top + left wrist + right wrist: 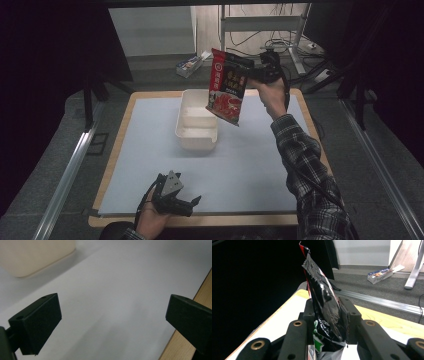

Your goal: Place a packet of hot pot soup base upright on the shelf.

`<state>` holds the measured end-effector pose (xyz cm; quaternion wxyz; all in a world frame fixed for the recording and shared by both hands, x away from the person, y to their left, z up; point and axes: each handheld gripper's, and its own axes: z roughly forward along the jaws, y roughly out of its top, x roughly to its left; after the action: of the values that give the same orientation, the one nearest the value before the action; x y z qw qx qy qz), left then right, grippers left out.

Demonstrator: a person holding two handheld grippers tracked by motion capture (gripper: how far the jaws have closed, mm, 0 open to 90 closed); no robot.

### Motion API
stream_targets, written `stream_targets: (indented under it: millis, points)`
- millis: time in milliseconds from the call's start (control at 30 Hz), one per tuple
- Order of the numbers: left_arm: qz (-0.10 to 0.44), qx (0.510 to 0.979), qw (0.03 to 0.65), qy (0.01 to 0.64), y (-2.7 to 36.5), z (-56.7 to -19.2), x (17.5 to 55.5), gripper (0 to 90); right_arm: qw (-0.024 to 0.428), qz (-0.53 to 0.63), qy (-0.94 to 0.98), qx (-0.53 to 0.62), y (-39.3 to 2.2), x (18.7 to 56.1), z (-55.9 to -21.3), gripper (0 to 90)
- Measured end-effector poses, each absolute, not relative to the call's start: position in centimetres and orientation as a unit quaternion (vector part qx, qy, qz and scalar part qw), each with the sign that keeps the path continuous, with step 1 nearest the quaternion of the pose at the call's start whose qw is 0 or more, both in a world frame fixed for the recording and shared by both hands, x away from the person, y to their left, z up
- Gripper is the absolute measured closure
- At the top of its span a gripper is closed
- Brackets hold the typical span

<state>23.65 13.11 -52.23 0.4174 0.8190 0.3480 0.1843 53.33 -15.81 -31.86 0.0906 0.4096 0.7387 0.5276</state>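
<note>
The right claw (pixel 248 71) is raised above the far side of the counter (pixel 150 150), its jaws clamped on the edge of a red and black snack packet (pixel 226 87). The packet hangs tilted beside that claw, over the far end of a white two-compartment tray (pixel 197 127). The left claw (pixel 192 204) rests low near the counter's near edge, jaws spread wide with nothing between them, well apart from the tray.

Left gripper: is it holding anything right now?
No. The left gripper has its jaws wide apart over the bare white mat, with nothing between them.
</note>
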Motion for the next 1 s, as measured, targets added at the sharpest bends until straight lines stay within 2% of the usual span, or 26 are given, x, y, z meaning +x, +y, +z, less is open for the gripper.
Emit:
stream_targets:
  millis: [1000]
  points:
    - [0.187,0.811,0.424,0.357,13.8,-52.0,23.9,0.2,0.109,0.536,0.748,0.376,-9.2,58.6,-33.7,69.5]
